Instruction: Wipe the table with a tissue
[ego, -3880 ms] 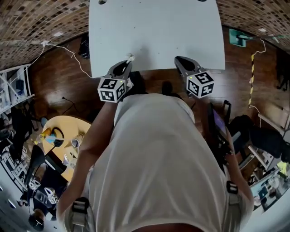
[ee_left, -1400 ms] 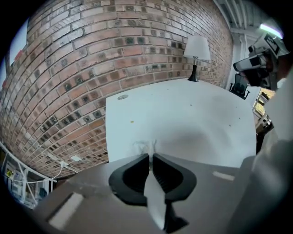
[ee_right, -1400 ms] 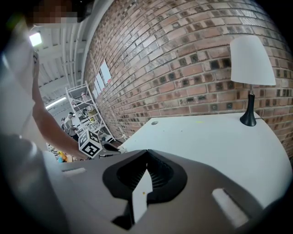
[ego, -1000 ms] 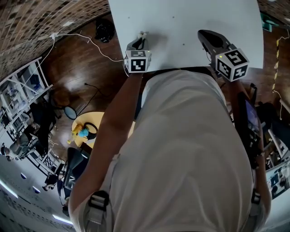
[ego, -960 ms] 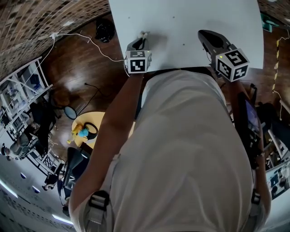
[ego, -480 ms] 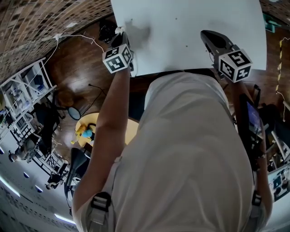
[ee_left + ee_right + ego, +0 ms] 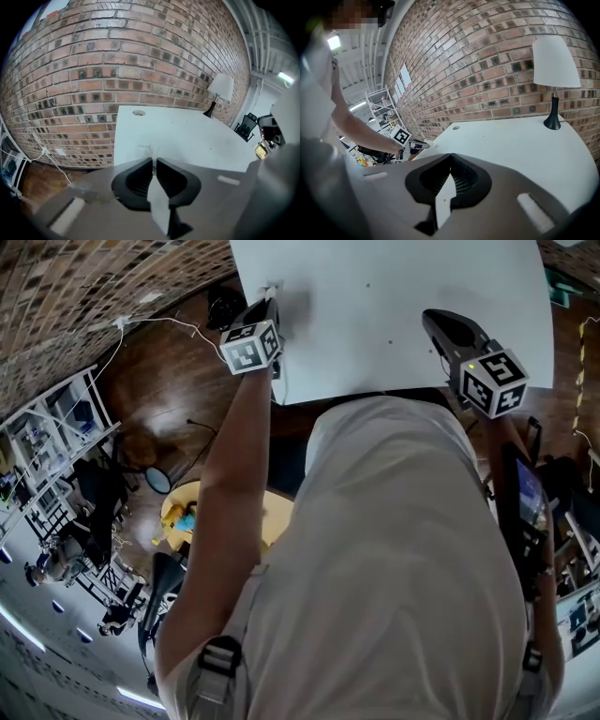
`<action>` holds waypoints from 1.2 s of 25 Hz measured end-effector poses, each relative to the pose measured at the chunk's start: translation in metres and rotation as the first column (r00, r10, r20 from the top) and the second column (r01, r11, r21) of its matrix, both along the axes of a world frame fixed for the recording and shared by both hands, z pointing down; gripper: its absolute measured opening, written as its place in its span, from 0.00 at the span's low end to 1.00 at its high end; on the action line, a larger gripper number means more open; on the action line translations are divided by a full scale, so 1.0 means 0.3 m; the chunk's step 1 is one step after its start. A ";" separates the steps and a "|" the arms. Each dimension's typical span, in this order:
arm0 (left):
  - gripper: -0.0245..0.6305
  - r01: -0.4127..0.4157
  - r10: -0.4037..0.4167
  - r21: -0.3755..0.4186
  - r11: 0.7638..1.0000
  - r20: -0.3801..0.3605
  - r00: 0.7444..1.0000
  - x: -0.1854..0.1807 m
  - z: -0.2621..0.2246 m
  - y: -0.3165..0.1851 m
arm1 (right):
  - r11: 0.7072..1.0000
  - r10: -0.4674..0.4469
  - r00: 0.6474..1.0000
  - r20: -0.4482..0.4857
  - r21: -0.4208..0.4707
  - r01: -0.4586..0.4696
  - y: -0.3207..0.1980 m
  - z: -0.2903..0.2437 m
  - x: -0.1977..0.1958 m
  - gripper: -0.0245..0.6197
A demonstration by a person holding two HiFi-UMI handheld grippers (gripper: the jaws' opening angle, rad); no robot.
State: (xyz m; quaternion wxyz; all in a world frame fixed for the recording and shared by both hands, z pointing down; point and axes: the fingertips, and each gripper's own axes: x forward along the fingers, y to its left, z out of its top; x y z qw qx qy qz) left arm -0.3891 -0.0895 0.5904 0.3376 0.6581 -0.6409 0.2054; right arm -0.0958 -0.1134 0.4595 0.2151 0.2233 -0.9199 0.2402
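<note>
White table (image 7: 394, 334); lamp (image 7: 555, 63) upright at far corner.

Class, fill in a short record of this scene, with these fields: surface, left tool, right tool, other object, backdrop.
surface: white table
left tool: left gripper, shut on a tissue, at the table's left edge
right tool: right gripper, jaws together with nothing in them, over the table's near side
other object: lamp with a white shade, upright at the far side by the wall
backdrop: brick wall
</note>
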 end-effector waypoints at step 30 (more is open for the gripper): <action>0.08 -0.023 0.028 -0.074 0.997 0.064 0.998 0.178 0.057 -0.076 | 0.998 0.058 0.998 0.001 -0.011 -0.058 0.014 -0.004 0.041 0.05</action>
